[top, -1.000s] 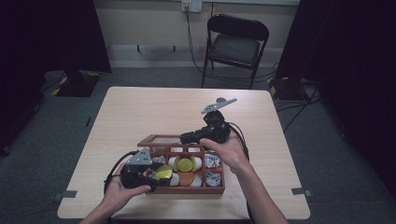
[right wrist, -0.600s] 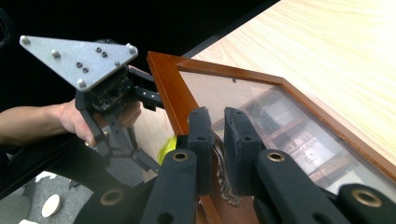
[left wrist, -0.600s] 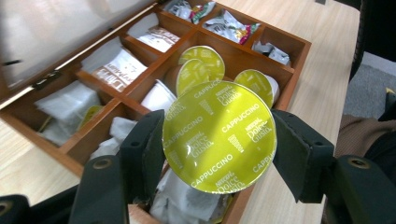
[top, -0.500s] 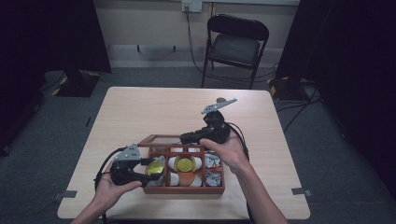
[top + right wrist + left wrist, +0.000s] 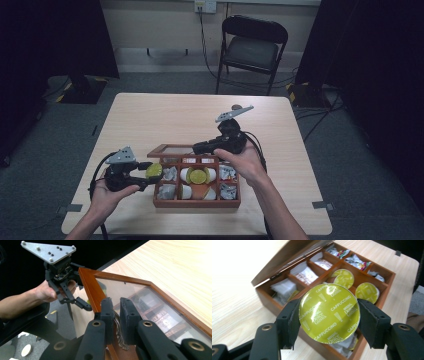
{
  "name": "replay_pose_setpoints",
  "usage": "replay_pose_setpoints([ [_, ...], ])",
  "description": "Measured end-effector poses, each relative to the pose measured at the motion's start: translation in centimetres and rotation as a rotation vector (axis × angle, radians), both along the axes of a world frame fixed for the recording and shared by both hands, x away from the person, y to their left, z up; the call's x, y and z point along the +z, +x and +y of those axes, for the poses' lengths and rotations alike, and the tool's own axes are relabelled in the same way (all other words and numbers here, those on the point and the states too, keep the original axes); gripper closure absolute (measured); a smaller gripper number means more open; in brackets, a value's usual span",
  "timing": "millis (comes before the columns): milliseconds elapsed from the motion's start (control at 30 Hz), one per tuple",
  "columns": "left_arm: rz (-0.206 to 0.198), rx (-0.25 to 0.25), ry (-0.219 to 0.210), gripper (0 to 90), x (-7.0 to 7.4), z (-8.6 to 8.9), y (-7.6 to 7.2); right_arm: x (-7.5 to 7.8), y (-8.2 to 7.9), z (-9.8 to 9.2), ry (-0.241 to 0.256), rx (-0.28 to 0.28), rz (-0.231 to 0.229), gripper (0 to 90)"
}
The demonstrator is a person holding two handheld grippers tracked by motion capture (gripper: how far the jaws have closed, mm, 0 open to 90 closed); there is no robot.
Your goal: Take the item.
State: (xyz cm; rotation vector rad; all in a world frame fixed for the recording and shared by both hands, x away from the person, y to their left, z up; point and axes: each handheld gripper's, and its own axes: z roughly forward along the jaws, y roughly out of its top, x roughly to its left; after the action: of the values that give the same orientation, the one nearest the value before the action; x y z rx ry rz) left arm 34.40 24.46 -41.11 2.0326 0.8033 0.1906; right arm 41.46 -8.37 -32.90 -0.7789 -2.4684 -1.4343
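Light wood table (image 5: 165, 117), top bare away from the near edge. Black folding chair (image 5: 252, 42) stands beyond the far edge, facing the table. Wall socket (image 5: 205, 5) on the back wall above it; cables (image 5: 210, 55) run down from it across the grey floor (image 5: 55, 145). Dark curtains (image 5: 375, 65) hang on both sides. Tape marks (image 5: 319, 204) on the floor near the table's front corners.

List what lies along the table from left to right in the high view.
Left tool → green capsule held in it → wooden box → right tool, gripping the box's lid.
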Motion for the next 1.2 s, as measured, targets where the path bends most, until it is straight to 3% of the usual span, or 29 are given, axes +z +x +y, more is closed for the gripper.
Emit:
replay_pose_setpoints([
  [267, 0.005, 0.044, 0.008, 38.3, -0.2, 1.1, 1.1, 0.0, 0.0, 0.0, 0.0, 0.0, 0.0, 81.5],
  [433, 0.019, 0.099, 0.011, 38.3, -0.8, 2.2, 2.4, 0.0, 0.0, 0.0, 0.0, 0.0, 0.001, 81.5],
  [533, 0.014, 0.119, 0.038, 38.3, -0.9, 2.7, 2.9, 0.0, 0.0, 0.0, 0.0, 0.001, 0.001, 81.5],
  [733, 0.017, 0.147, 0.051, 38.2, -0.9, 2.9, 4.2, 0.0, 0.0, 0.0, 0.0, 0.0, 0.001, 81.5],
  [833, 0.037, 0.139, 0.081, 38.3, -1.7, 2.5, 5.0, 0.0, 0.0, 0.0, 0.0, 0.0, -0.003, 81.5],
  [1000, 0.082, 0.195, 0.068, 38.3, -3.4, 3.4, 6.6, 0.0, -0.1, 0.0, -0.001, 0.0, -0.003, 81.5],
  [1133, 0.076, 0.198, 0.107, 38.3, -4.0, 3.4, 7.3, 0.0, 0.0, 0.0, 0.002, 0.004, -0.002, 81.5],
  [1200, 0.073, 0.213, 0.086, 38.3, -4.3, 3.4, 7.6, 0.0, 0.0, 0.0, 0.003, 0.004, -0.003, 81.5],
])
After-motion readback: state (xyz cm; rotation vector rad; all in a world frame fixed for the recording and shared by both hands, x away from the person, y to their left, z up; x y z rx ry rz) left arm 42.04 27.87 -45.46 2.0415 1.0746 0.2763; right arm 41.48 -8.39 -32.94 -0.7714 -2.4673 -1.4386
